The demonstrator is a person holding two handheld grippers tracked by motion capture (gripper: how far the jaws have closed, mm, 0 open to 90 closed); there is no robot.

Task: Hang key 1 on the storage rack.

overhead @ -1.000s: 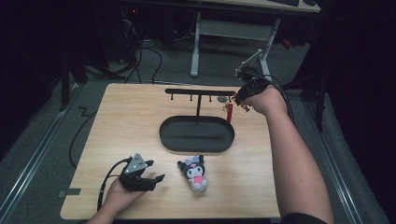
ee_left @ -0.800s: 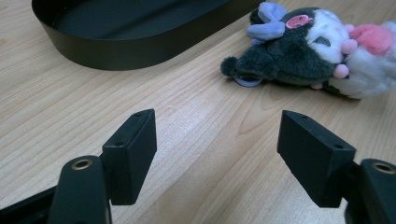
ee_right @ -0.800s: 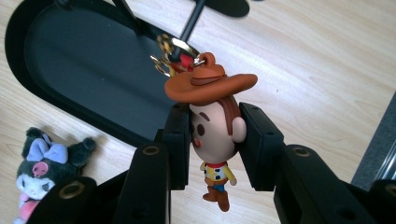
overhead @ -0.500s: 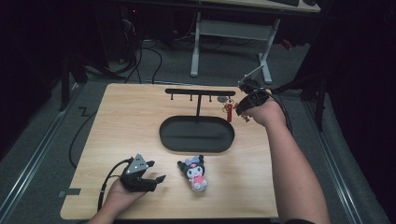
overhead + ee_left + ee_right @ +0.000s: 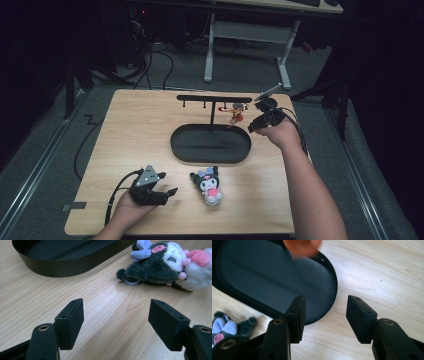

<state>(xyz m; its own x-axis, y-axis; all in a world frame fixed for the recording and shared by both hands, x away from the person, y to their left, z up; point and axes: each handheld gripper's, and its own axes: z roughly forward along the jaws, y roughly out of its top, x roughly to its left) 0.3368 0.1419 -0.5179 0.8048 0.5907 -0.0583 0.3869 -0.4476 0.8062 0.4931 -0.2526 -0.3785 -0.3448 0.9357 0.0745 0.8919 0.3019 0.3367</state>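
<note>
Underneath, pale wooden table (image 5: 140,130), dark room.

obstacles: rack (image 5: 214,99), tray (image 5: 210,144) | free: table's (image 5: 135,130) left half

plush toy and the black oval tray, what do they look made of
Dark grey and white plush toy with a lilac bow: soft fuzzy fabric, judging by its nap. Black oval tray: thin rigid wall with a smooth matte finish, probably painted metal, possibly plastic.

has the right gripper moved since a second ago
Yes. In the high view the right gripper has come down and toward the person, from level with the black hook rack's bar to just below it. Its jaws have just been opening, with nothing between them.
</note>
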